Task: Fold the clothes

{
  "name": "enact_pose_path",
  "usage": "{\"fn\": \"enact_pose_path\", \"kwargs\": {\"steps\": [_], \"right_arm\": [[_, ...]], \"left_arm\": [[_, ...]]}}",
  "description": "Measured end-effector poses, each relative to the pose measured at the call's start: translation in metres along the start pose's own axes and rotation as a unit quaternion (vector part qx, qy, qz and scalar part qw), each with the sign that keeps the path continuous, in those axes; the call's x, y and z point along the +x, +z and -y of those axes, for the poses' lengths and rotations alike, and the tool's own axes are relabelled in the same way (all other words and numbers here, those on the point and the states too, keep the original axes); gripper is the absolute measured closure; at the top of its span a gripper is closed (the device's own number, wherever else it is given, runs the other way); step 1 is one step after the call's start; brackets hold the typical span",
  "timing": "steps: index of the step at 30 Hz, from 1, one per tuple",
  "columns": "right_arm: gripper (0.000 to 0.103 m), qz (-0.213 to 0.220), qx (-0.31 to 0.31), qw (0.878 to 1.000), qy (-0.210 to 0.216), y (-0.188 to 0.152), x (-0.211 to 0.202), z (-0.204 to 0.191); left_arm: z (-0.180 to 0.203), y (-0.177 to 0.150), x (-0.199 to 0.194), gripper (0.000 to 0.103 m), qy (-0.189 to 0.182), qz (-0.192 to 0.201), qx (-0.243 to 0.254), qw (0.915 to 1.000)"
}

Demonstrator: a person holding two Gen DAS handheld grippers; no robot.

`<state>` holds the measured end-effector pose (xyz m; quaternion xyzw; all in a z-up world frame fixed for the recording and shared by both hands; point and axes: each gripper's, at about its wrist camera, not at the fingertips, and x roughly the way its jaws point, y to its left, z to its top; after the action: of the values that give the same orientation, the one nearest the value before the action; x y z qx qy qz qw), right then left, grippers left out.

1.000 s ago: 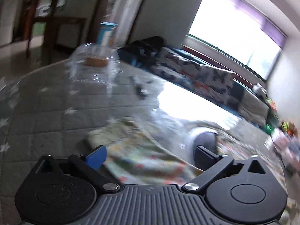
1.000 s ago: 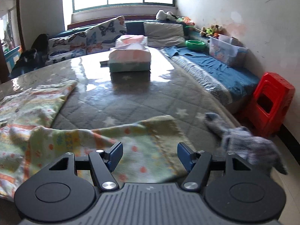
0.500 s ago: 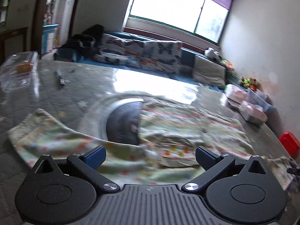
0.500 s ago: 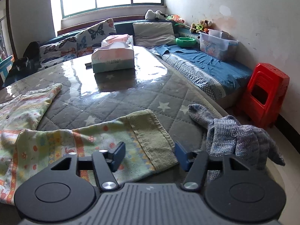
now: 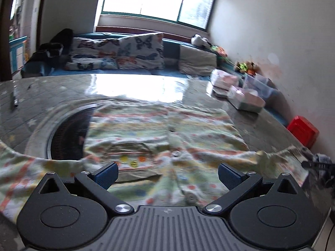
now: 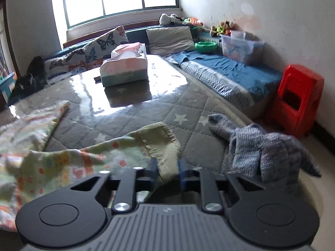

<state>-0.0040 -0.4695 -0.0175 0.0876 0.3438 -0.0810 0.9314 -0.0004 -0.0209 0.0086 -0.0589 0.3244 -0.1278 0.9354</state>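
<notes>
The patterned garment [image 5: 159,138] lies spread over the counter [image 6: 134,113], one ribbed cuff [image 6: 165,146] reaching toward its right edge. The right tool [image 6: 167,172] has its fingers pinched on that cuff. The left tool [image 5: 167,172] hovers spread wide above the garment's middle, holding nothing. A grey knit [image 6: 266,150] lies at the counter's right edge.

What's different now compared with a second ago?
The right gripper has closed on the ribbed cuff of the patterned garment, lifting it off the table. The left gripper swung round to face the garment, staying open. The grey knit and tissue box stayed put.
</notes>
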Motion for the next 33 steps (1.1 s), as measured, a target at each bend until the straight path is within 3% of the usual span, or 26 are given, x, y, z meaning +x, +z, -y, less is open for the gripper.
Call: {"fn": "enact_pose_path", "kwargs": {"steps": [8,17,21,27,33], "right_arm": [[0.094,0.053,0.017,0.998,0.027,0.016,-0.035,-0.006],[0.094,0.106,-0.042,0.986,0.121,0.051,-0.091,-0.063],[0.094,0.113,-0.091,0.975,0.171,0.062,-0.099,-0.112],[0.094,0.104,-0.162,0.951,0.241,0.065,-0.097,-0.194],[0.094,0.069,-0.220,0.930,0.288,0.043,-0.082,-0.266]], "left_arm": [[0.042,-0.011,0.021,0.000,-0.014,-0.024,0.067,0.9974],[0.067,-0.024,0.030,0.000,-0.031,-0.040,0.116,0.9920],[0.046,-0.015,0.011,0.000,-0.021,-0.015,0.091,0.9955],[-0.007,-0.006,-0.021,0.000,0.033,0.019,0.045,0.9983],[-0.047,-0.008,-0.035,0.000,0.069,0.029,0.004,0.9972]]}}
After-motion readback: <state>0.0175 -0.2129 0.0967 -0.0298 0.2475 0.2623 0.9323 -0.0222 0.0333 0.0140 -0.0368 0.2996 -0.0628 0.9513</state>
